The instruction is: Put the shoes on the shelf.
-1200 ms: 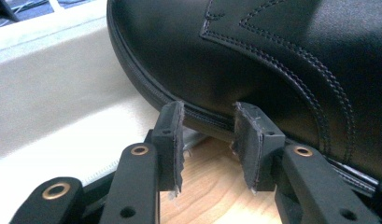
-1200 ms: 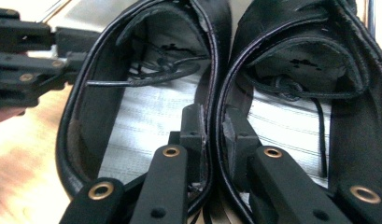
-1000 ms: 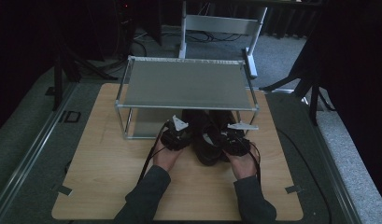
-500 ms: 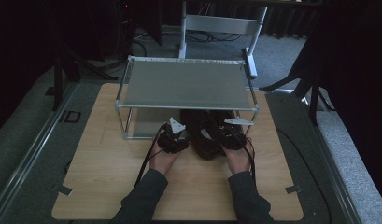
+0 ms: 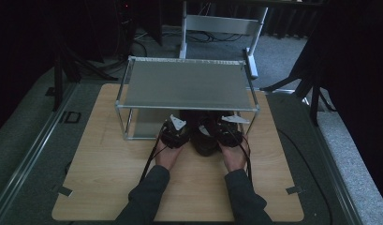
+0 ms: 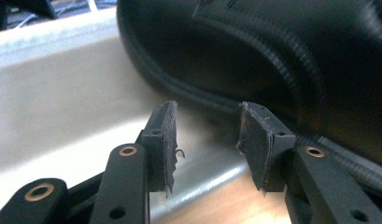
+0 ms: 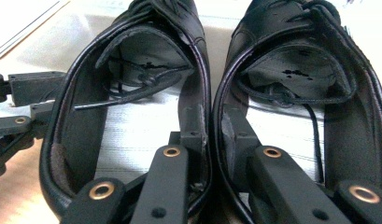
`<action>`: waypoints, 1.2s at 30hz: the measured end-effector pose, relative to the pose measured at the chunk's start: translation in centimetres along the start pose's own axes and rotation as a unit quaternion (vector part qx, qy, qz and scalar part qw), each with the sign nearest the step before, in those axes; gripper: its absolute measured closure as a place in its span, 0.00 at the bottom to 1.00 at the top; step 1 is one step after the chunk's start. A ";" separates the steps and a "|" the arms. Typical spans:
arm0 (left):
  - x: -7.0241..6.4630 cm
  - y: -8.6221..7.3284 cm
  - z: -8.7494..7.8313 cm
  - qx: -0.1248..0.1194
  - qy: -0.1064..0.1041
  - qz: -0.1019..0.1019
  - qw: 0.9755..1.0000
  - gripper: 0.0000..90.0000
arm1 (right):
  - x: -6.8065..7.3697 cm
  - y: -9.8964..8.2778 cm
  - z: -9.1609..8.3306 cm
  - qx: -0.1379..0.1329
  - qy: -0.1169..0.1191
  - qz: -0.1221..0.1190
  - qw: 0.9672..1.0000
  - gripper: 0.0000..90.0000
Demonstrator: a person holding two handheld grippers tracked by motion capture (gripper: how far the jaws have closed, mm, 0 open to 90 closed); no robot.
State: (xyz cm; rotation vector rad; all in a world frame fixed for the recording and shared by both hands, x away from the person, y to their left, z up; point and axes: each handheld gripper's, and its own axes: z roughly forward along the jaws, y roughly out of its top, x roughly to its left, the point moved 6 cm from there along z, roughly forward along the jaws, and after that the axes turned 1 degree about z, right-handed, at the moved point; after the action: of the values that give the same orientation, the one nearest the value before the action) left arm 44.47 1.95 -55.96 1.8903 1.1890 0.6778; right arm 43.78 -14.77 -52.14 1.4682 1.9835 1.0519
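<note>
Now, shoes (image 7: 202, 93): black glossy leather, laced, side by side, centre frame.
Right tongs (image 7: 212, 135): I pinch both inner walls together.
Left tongs (image 6: 207, 135): just narrowing, empty, beside a ribbed sole.

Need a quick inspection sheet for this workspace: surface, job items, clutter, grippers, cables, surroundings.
Surface: light wooden tabletop, tape tabs at its front corners.
Job's things: pair of black leather lace-up shoes, side by side at the front of the grey metal two-tier shelf rack.
Clutter: nothing seen.
Grippers: right hand-held gripper is shut on the two shoes' adjoining inner walls, one jaw inside each shoe. Left hand-held gripper has its jaws apart beside a shoe's sole edge, gripping nothing; they have just been closing.
Cables: black cable trails from the left gripper along the forearm.
Surroundings: grey carpet, white metal frame, dark stands.
</note>
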 end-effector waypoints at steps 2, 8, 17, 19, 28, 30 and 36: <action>-0.1 0.1 0.1 0.000 0.000 -0.004 1.000 0.64 | 0.1 0.1 0.2 -0.005 -0.004 0.002 1.000 0.90; -0.3 -0.2 0.3 0.007 -0.007 -0.007 1.000 0.66 | 0.0 0.4 0.8 -0.010 -0.006 0.010 1.000 0.90; 0.4 -0.5 1.0 0.017 0.002 -0.024 1.000 0.72 | 0.6 0.8 1.1 -0.020 -0.002 0.007 1.000 0.90; 0.9 -0.1 1.3 0.012 0.004 -0.034 0.999 0.73 | 0.8 0.9 1.1 -0.024 0.006 0.011 1.000 0.90; 1.3 0.8 2.5 0.006 0.024 -0.036 0.999 0.85 | 1.7 1.3 1.7 -0.055 0.006 0.001 0.998 0.90; 1.3 1.0 2.7 0.008 0.027 -0.031 0.999 0.87 | 1.6 1.5 2.0 -0.059 0.006 0.006 0.998 0.90; 1.1 1.2 3.5 0.008 0.037 -0.041 0.998 0.91 | 1.3 1.5 2.5 -0.071 0.002 0.007 0.997 0.90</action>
State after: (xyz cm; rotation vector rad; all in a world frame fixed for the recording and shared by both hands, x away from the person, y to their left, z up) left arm 48.14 1.46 -56.85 1.8326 1.3133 0.7006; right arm 46.12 -12.55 -52.39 1.4082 1.8630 1.1767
